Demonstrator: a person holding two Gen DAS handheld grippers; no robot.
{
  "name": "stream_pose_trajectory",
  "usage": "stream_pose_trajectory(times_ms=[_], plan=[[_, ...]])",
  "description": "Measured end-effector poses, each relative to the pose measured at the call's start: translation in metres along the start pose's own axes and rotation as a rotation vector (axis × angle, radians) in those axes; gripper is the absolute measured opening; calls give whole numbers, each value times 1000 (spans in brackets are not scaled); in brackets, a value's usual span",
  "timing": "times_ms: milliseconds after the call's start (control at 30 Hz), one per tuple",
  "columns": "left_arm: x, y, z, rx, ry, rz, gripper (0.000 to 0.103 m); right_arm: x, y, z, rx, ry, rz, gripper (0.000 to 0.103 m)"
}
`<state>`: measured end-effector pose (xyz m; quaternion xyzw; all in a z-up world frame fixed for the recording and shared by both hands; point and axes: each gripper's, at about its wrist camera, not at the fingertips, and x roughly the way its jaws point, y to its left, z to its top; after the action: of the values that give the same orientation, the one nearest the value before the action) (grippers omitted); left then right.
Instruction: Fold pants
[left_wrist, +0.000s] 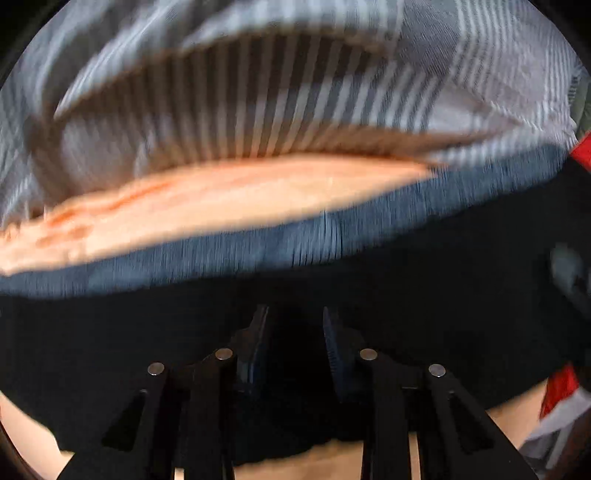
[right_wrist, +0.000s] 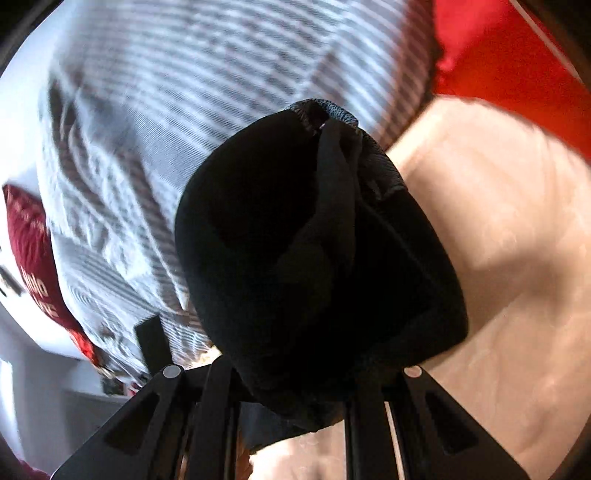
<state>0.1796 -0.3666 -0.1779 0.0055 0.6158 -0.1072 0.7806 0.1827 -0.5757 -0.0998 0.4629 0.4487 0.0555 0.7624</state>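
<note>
The black pants (left_wrist: 424, 295) stretch across the lower half of the left wrist view, with a blue-grey ribbed waistband (left_wrist: 258, 251) along their far edge. My left gripper (left_wrist: 295, 332) hovers over the black cloth with its two fingers apart and nothing between them. In the right wrist view a bunched fold of the black pants (right_wrist: 295, 258) drapes over my right gripper (right_wrist: 314, 354) and hides its fingertips. The cloth hangs from the jaws, which are shut on it. The frames are blurred by motion.
A peach-coloured bedsheet (left_wrist: 221, 199) lies under the pants and shows in the right wrist view (right_wrist: 498, 240). A grey-and-white striped blanket (left_wrist: 258, 110) lies beyond, also in the right wrist view (right_wrist: 184, 110). Red cushions (right_wrist: 498, 55) sit at the edges.
</note>
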Motion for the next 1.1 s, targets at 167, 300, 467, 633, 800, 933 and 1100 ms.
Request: stream_pose_trajectory(times_ms=[167,300,467,633,800,933,1100], plan=[[14,-12,-36,111,-14,49,31,7,31,-10,-72,4,-41,15],[19,-23,-34,161,-17,40,31,14,61,-22,-158,5,-83,15],[-10,39,-22,15,-18,-36,31,28,115,-43,-308,8,-150,15],[-47,125,-26,-81,-65,2,31,63,175,-87,-495,49,-243,15],[-51,216,-37,-171,-25,54,31,137,218,-154,-726,111,-429,15],[-48,265,-60,-230,1,74,31,208,226,-211,-861,169,-604,16],[-47,298,-74,-244,34,52,31,246,220,-265,-1012,149,-834,48]])
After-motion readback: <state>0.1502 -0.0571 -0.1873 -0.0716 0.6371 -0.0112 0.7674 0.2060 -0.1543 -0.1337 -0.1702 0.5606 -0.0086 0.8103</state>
